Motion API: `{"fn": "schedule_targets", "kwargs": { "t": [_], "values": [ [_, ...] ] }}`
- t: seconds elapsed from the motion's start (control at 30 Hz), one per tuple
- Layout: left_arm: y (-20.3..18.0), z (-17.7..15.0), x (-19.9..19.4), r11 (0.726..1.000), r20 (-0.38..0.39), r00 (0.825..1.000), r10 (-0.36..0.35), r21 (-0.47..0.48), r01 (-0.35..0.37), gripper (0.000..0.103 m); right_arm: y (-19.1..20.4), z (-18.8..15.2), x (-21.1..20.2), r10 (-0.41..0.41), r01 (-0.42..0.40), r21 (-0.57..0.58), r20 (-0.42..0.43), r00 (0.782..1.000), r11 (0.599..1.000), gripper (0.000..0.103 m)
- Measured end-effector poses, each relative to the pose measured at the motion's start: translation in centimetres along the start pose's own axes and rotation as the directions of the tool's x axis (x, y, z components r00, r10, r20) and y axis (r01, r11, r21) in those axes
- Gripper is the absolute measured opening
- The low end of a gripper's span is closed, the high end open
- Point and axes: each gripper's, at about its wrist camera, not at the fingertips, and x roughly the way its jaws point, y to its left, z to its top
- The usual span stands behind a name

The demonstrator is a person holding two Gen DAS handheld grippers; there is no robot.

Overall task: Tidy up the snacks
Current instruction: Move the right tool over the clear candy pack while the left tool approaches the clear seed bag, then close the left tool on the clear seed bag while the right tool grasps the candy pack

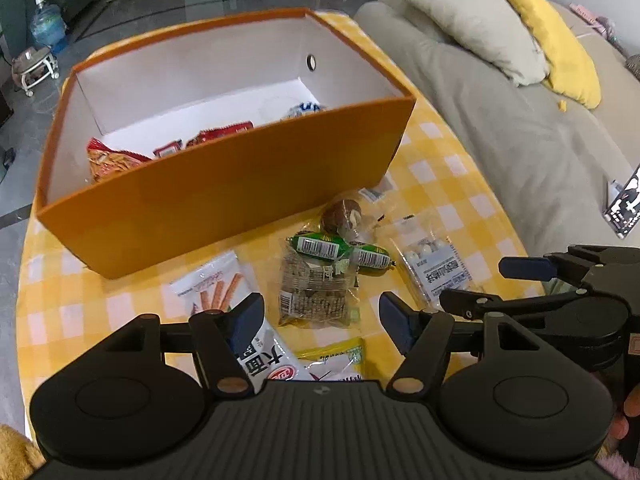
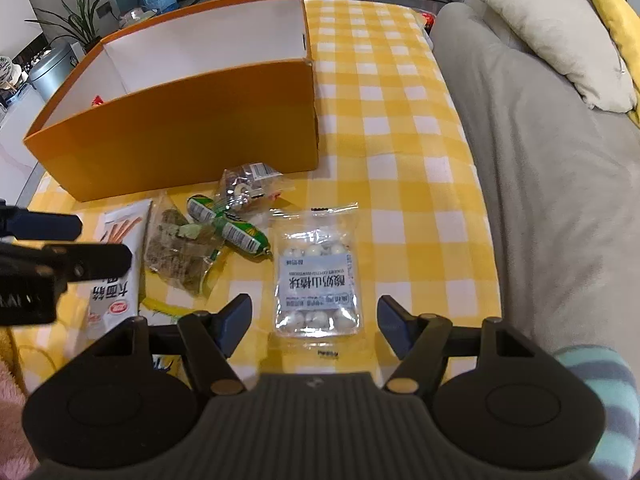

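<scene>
Over the yellow checked tablecloth (image 2: pixel 400 128), both grippers gape empty, the right gripper (image 2: pixel 314 322) straddling a clear crinkly pouch of white yogurt balls (image 2: pixel 316 276) — light, slippery film, so I'd pinch its flat sealed edges.

Grey sofa (image 2: pixel 540 168), yellow cushion (image 1: pixel 552 36), water bottle (image 1: pixel 47 26)

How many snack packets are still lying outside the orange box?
7, maybe more hidden. White breadstick pack, brown-chunk bag, two green sausages, chocolate-ball bag, white-ball bag, and yellow packet nearest the fingers.
</scene>
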Motion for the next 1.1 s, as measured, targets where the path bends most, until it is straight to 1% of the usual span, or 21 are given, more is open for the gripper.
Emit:
{"fn": "schedule_targets", "kwargs": {
  "t": [0.17,0.27,0.37,0.57,0.73,0.77,0.83,0.9,1.0,1.1],
  "values": [
    [-0.3,0.7,2.0,1.000,-0.033,0.999,0.001,0.005,-0.001,0.078,-0.7,0.4,1.4,0.032,-0.032,0.035,-0.005,0.999,0.999,0.067],
    [-0.3,1.0,3.3,1.000,-0.060,0.998,0.021,0.010,-0.020,0.078,-0.9,0.5,2.0,0.040,-0.039,0.050,-0.005,0.999,0.998,0.067],
    [-0.2,1.1,4.3,1.000,-0.090,0.996,0.025,0.004,-0.025,0.077,-1.0,0.7,2.9,0.018,-0.016,0.052,-0.027,0.999,0.998,0.067],
    [0.1,1.6,5.5,0.999,-0.125,0.991,0.047,-0.006,-0.048,0.077,-0.9,0.8,4.0,0.010,-0.008,0.046,-0.046,0.999,0.999,0.066],
    [0.8,2.0,5.8,0.998,-0.138,0.990,0.012,-0.052,-0.020,0.077,-0.4,0.8,4.5,0.031,-0.029,0.025,-0.057,0.998,0.999,0.068],
    [0.8,2.1,5.9,0.999,-0.147,0.989,0.020,-0.046,-0.027,0.073,-0.1,0.8,4.6,0.031,-0.030,0.010,-0.060,0.998,0.999,0.068],
    [0.7,2.1,6.4,0.999,-0.166,0.986,0.032,-0.032,-0.037,0.070,0.3,0.7,4.9,0.021,-0.022,-0.012,-0.068,0.997,1.000,0.069],
    [0.7,2.0,6.7,0.999,-0.178,0.983,0.034,-0.033,-0.041,0.070,0.3,0.7,5.2,0.022,-0.023,-0.012,-0.075,0.997,1.000,0.069],
    [0.6,1.8,6.8,0.999,-0.171,0.984,0.043,-0.025,-0.048,0.070,-0.1,0.8,5.5,0.033,-0.032,0.009,-0.083,0.996,0.999,0.069],
    [0.5,1.8,7.0,0.999,-0.180,0.983,0.045,-0.001,-0.045,0.069,0.1,0.9,5.8,0.033,-0.033,0.002,-0.076,0.997,0.999,0.072]
  ]
}}
